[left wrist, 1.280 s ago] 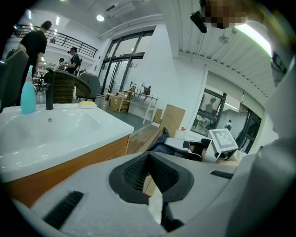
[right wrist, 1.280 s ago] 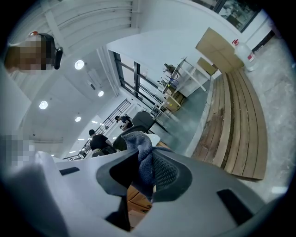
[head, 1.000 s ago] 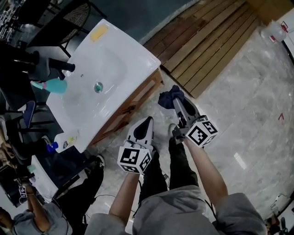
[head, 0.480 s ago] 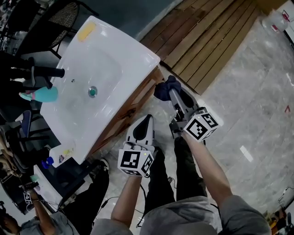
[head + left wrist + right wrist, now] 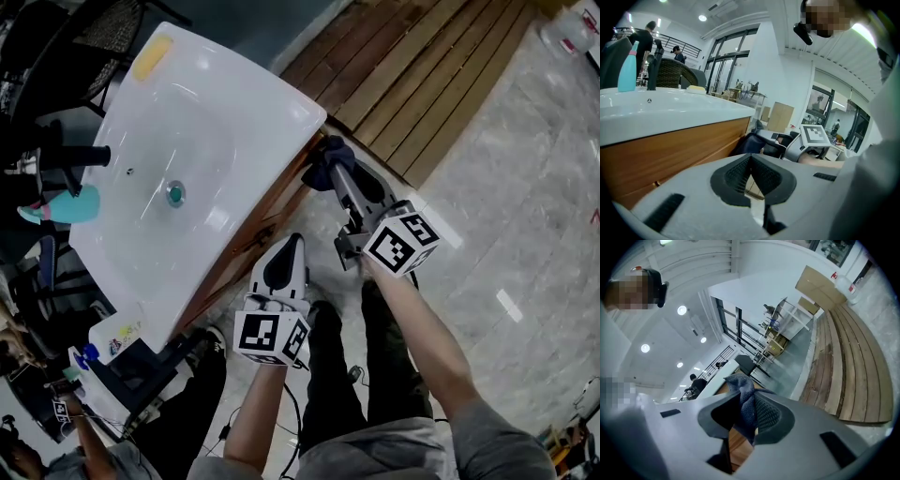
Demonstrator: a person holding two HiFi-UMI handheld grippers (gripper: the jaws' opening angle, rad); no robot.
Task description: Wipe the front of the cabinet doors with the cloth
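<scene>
A dark blue cloth [image 5: 327, 163] is bunched against the upper right corner of the wooden cabinet front [image 5: 267, 223], under the white basin [image 5: 272, 103]. My right gripper [image 5: 339, 178] is shut on that cloth; in the right gripper view the cloth [image 5: 745, 401] hangs pinched between the jaws. My left gripper [image 5: 292, 246] is shut with nothing in it and hovers a little off the cabinet front [image 5: 661, 154]. In the left gripper view the cloth [image 5: 749, 143] and the right gripper [image 5: 776, 146] show beyond its closed tips.
A teal bottle [image 5: 56, 204], a black tap [image 5: 70, 155] and a yellow sponge [image 5: 152, 56] sit on the basin. Wooden decking [image 5: 431, 75] lies to the right, marble floor [image 5: 525, 234] beyond. A person [image 5: 169, 394] crouches at the cabinet's left end.
My right gripper has carried the cloth up and left until it meets the cabinet's corner. The left gripper has barely shifted relative to the cabinet.
</scene>
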